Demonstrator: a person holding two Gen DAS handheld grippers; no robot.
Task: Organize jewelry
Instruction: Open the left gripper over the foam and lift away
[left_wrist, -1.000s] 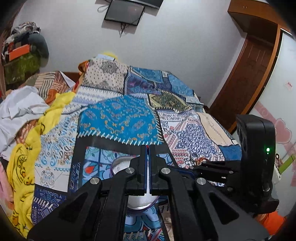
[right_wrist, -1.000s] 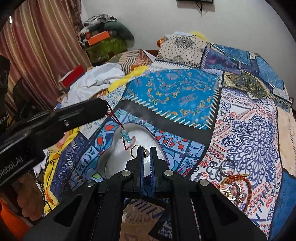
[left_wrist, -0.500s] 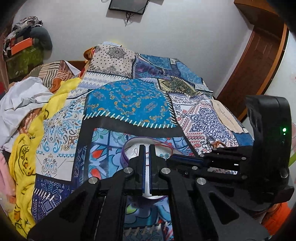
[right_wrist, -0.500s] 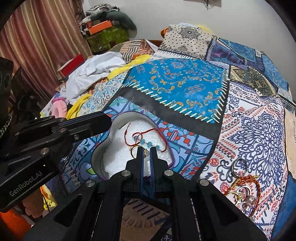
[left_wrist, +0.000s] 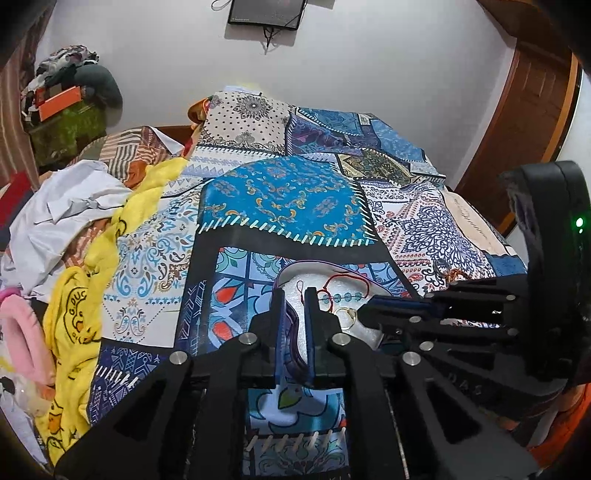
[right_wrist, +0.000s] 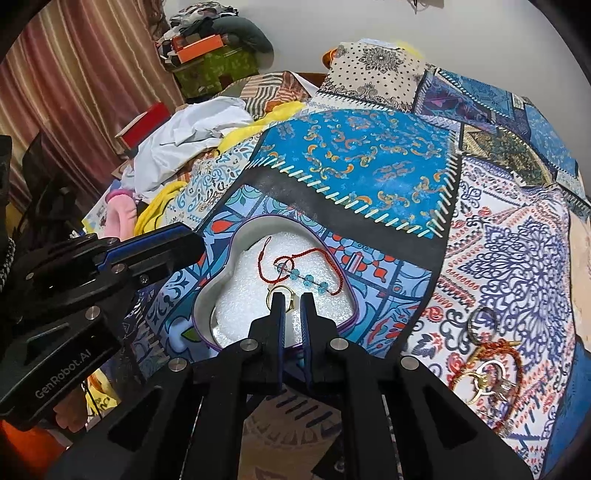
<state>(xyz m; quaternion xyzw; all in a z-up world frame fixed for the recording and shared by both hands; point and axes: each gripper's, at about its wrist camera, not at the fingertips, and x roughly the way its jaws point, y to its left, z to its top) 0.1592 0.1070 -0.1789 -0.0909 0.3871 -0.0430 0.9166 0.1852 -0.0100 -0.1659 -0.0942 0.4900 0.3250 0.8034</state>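
A heart-shaped jewelry box (right_wrist: 221, 291) with white foam lining lies open on the patterned bedspread. A red cord bracelet with blue beads (right_wrist: 301, 275) lies loose inside it, and a gold ring (right_wrist: 280, 295) lies in it too. My right gripper (right_wrist: 291, 299) is slightly open right over the ring, gripping nothing. My left gripper (left_wrist: 294, 295) is slightly open over the box's left rim (left_wrist: 291, 269), empty. In the left wrist view the bracelet (left_wrist: 343, 291) and ring (left_wrist: 349, 315) show in the box. More jewelry (right_wrist: 487, 365) lies on the bedspread at right.
A silver ring (right_wrist: 480, 321) lies beside the red and gold jewelry pile. Crumpled white cloth (right_wrist: 192, 133) and yellow cloth (left_wrist: 74, 317) lie along the bed's left side. A wooden door (left_wrist: 524, 110) stands at right. Boxes (right_wrist: 207, 48) are stacked by the curtain.
The left gripper lowered the red bracelet into the box and opened, leaving it on the foam. The right gripper's fingers parted slightly over the ring. Both views tilted down toward the box.
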